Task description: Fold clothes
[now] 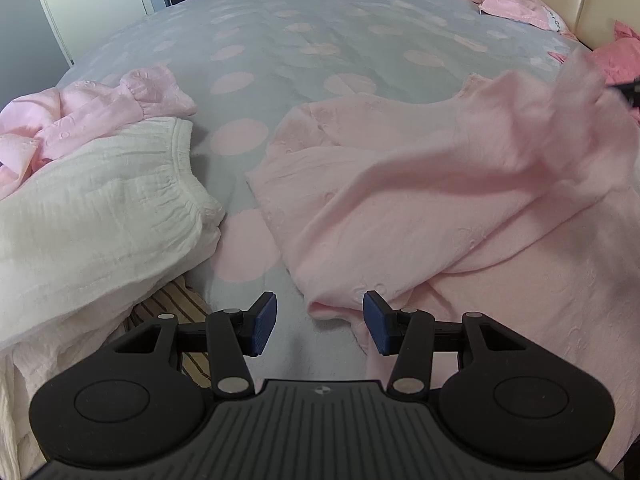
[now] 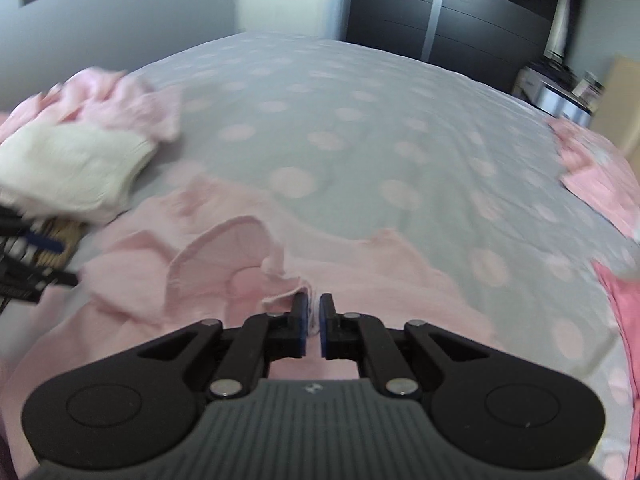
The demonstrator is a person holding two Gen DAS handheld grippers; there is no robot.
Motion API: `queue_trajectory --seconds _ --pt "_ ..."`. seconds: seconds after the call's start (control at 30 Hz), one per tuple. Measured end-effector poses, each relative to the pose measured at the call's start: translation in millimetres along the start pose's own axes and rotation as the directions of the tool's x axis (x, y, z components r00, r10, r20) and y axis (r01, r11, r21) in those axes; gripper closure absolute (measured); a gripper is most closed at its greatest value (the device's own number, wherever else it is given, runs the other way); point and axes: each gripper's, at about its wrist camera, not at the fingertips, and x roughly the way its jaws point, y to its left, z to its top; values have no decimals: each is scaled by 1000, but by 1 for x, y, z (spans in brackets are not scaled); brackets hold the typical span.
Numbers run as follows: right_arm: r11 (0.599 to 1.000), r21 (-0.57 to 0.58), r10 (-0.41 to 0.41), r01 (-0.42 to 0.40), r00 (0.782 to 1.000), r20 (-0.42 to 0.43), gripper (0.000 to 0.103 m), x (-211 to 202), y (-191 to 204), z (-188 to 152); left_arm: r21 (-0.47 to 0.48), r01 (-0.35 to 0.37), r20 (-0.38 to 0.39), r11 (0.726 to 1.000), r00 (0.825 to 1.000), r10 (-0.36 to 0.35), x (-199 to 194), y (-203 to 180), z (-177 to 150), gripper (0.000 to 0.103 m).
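Observation:
A pale pink garment lies spread on the right half of the bed, and its far right part is lifted and blurred. My left gripper hovers open over its near left corner, with that corner's edge lying between the blue pads, which do not touch it. In the right wrist view my right gripper is shut on a thin fold of the same pink garment, beside a curled-up flap.
A cream white garment and a crumpled pink one are piled at the left, over a striped cloth. The grey bedcover with pink dots stretches beyond. Pink pillows lie at the far right, and a dark wardrobe stands behind.

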Motion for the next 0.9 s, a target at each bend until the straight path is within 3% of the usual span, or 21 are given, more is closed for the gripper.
queue_trajectory --seconds 0.23,0.33,0.4,0.5,0.63,0.9 --pt "979 169 -97 112 991 -94 97 22 -61 -15 33 -26 -24 999 999 27 8 -3 -4 57" --pt "972 183 -113 147 976 -184 89 38 -74 -27 49 -26 -20 998 999 27 9 -5 -4 57" --pt "966 189 -138 177 970 -199 88 39 -80 -34 59 -29 -18 998 999 30 10 -6 -4 57" --pt "964 207 -130 169 973 -189 86 31 -86 -40 70 -33 -10 997 999 34 12 -8 -2 57" --pt "967 227 -89 116 988 -128 60 16 -88 -42 67 -42 4 997 999 41 12 -10 0 57" --pt "939 342 -3 22 998 -56 58 27 -105 -38 123 -41 41 992 999 36 13 -22 6 58"
